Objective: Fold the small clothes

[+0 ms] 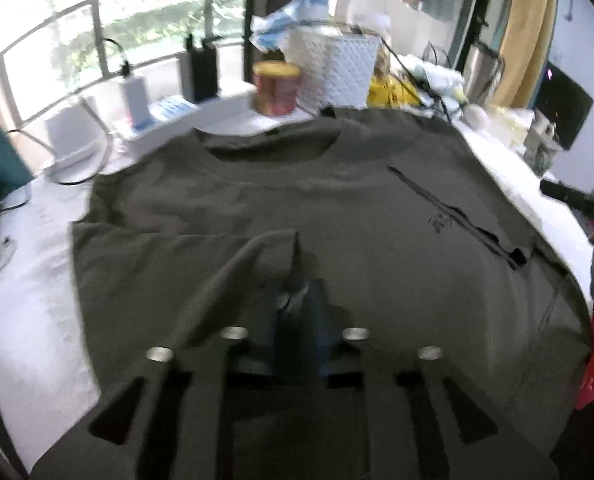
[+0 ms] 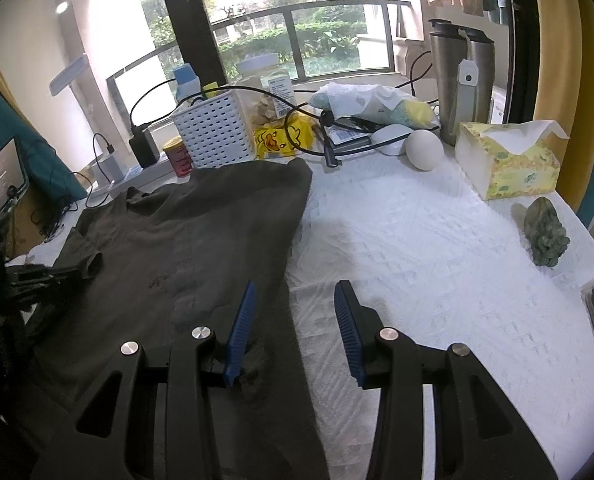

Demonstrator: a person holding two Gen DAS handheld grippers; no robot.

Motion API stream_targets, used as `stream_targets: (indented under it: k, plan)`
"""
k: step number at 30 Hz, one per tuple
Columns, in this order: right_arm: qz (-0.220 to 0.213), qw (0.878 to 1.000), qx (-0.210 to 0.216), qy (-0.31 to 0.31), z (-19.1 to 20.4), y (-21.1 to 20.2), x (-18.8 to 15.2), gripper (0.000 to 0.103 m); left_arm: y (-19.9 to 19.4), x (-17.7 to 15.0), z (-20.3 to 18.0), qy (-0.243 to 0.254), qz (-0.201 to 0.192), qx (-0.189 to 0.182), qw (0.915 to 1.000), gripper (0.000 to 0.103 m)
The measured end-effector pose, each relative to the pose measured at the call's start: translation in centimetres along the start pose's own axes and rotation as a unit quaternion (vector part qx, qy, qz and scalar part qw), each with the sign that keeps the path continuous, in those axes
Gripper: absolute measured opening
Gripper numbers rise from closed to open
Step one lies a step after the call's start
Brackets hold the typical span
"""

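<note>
Left tongs (image 1: 297, 300) angled down over olive shirt (image 1: 337, 208), sleeve fold draped across blue pads; grip or slack, cannot tell. Right tongs (image 2: 293, 328) angled down, jaws apart, nothing between, straddling shirt's right edge. Bench (image 2: 437, 248) under white textured cover; beyond tongs: white basket (image 2: 217, 128), red tin (image 2: 179, 156), tissue box (image 2: 509, 160), steel tumbler (image 2: 457, 80), window with greenery. Shirt flat, collar pointing away toward window, long axis running away from tongs.
</note>
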State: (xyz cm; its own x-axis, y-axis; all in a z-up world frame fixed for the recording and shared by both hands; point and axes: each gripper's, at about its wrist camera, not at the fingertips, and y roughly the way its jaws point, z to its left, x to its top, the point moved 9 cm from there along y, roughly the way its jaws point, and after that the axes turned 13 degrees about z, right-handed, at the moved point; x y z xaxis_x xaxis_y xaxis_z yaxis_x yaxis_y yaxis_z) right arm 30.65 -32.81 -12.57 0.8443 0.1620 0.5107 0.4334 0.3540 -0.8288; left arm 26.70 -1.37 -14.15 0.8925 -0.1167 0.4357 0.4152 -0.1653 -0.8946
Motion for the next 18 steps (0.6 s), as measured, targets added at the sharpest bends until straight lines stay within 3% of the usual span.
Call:
stream_targets:
  k: [1, 4, 6, 8, 12, 18]
  plan:
    - [0.003, 1.0, -0.002, -0.004, 0.2, 0.2, -0.1, 0.041, -0.9, -0.5, 0.2, -0.002, -0.006, -0.002, 1.0, 0.038]
    - [0.018, 0.999, -0.018, -0.028, 1.2, 1.1, -0.7, 0.042, -2.7, -2.4, 0.7, -0.003, -0.008, 0.006, 0.9999, 0.038]
    - [0.026, 0.998, -0.031, -0.043, 1.8, 1.9, -1.1, 0.064, -3.2, -3.5, 0.9, -0.005, -0.001, 0.003, 1.0, 0.038]
    - [0.033, 0.997, -0.04, -0.055, 2.3, 2.6, -1.3, 0.073, -2.9, -5.2, 0.8, -0.001, 0.016, 0.004, 0.9999, 0.038]
    - [0.05, 0.994, -0.066, -0.069, 2.7, 4.0, -1.6, 0.073, -1.7, -6.8, 0.8, 0.003, 0.035, 0.017, 0.9992, 0.038]
    - [0.06, 0.993, -0.072, -0.077, 3.2, 4.3, -2.0, 0.073, -1.1, -7.3, 0.5, 0.023, 0.026, 0.032, 0.9989, 0.036]
